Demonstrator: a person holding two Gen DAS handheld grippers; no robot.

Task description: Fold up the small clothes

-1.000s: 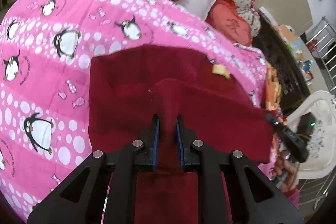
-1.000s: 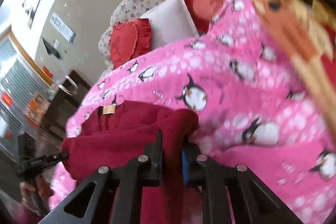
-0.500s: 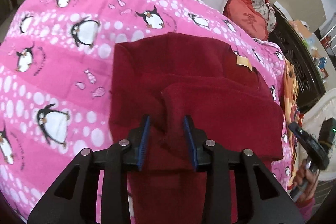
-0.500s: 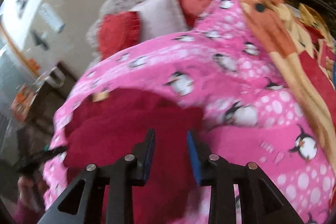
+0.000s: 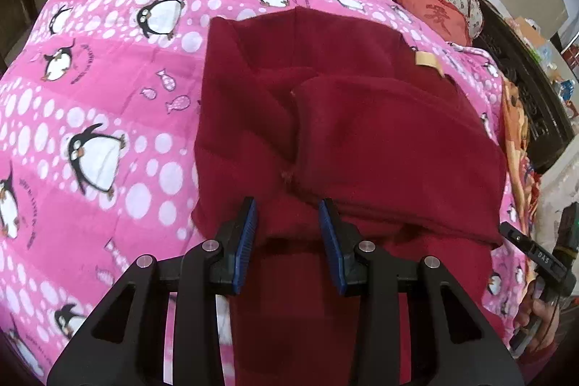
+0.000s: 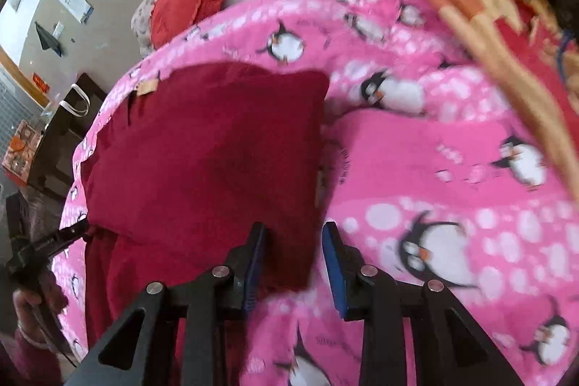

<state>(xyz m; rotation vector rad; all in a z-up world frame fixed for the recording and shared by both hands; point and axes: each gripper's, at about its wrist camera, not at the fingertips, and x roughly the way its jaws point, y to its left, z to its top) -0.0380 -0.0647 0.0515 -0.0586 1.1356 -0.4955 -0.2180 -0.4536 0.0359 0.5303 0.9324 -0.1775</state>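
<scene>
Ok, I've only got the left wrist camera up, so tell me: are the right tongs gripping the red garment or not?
Observer: No. The right tongs are open. Their jaws have just been opening, and the near right corner of the red garment lies loose between the pads.
Operator: Is that right side lying flat?
Observer: It looks flat, with a square corner at the far end, though the picture is blurred.
Operator: Anything crowding it on that side?
Observer: The penguin blanket bunches into a raised ridge right beside that edge.
</scene>
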